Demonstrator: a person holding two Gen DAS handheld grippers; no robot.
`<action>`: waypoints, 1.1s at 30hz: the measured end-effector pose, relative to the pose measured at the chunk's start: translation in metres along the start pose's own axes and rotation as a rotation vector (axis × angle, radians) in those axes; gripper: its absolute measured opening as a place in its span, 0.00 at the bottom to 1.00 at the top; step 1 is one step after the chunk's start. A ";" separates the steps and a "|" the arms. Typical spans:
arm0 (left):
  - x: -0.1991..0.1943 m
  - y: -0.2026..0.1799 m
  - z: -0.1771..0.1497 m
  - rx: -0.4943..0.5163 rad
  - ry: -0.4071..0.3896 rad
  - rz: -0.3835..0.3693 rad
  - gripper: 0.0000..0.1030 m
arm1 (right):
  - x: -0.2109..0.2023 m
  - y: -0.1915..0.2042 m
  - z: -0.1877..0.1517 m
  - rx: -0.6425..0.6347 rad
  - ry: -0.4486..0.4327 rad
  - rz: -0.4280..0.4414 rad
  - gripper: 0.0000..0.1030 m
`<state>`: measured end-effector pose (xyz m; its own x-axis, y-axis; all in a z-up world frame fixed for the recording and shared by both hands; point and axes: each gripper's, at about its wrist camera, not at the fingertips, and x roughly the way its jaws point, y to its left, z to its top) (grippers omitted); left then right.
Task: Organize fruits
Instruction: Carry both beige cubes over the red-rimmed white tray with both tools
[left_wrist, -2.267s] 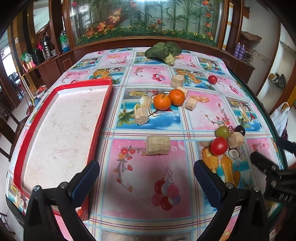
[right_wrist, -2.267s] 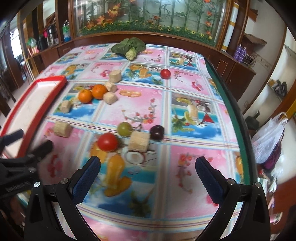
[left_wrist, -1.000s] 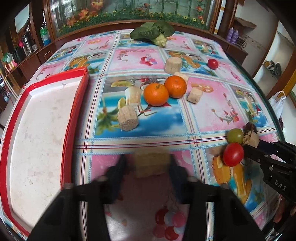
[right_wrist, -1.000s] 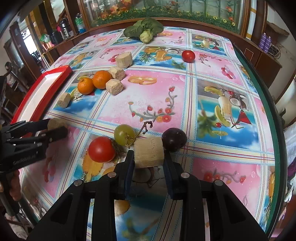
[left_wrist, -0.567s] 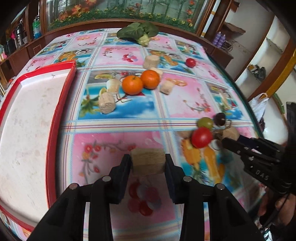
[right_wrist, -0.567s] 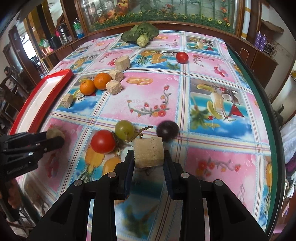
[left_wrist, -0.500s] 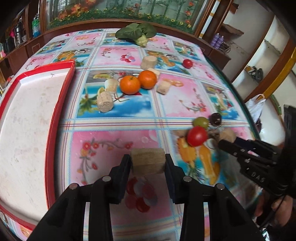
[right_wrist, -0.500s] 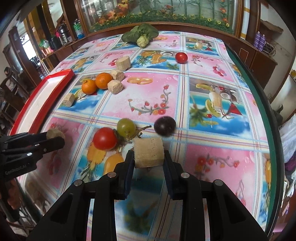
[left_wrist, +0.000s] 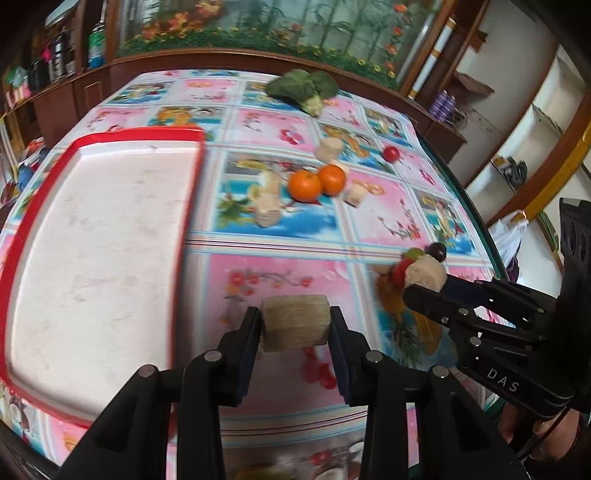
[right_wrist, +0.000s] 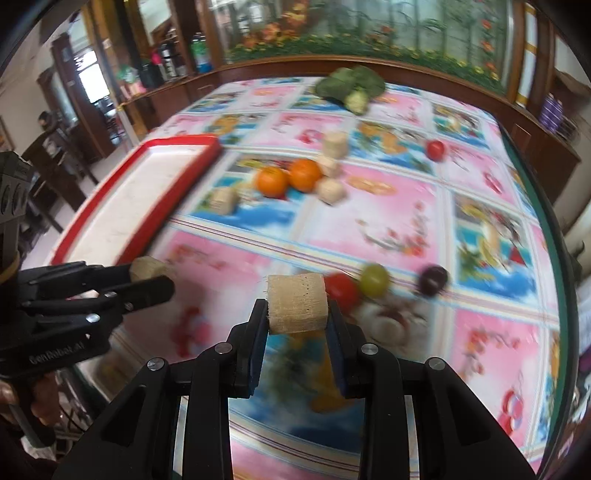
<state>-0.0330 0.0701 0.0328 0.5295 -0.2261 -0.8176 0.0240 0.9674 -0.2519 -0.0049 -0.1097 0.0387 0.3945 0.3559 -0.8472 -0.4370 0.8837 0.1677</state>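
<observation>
My left gripper is shut on a tan cylindrical chunk, held above the tablecloth just right of the red-rimmed white tray. My right gripper is shut on a second tan chunk, lifted above the table. In the left wrist view the right gripper shows at the right with its chunk. In the right wrist view the left gripper shows at the left. Two oranges lie mid-table. A red tomato, green grape and dark grape lie behind the right chunk.
Several more tan chunks lie around the oranges. A small red tomato and a leafy green vegetable lie farther back. The table's right edge is close, with wooden cabinets beyond.
Both grippers, shut on their chunks, have lifted them off the table and swung left toward the tray side. The tomato and grapes stayed on the cloth.
</observation>
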 end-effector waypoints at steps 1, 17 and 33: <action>-0.003 0.006 0.000 -0.011 -0.009 0.010 0.38 | 0.001 0.008 0.004 -0.012 -0.001 0.013 0.29; -0.038 0.119 -0.005 -0.216 -0.069 0.178 0.38 | 0.048 0.137 0.056 -0.268 0.026 0.214 0.28; -0.019 0.172 -0.013 -0.239 -0.020 0.290 0.38 | 0.096 0.203 0.058 -0.379 0.121 0.277 0.28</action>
<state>-0.0498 0.2396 -0.0019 0.5015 0.0583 -0.8632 -0.3271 0.9364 -0.1268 -0.0092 0.1216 0.0202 0.1344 0.5045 -0.8529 -0.7851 0.5794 0.2190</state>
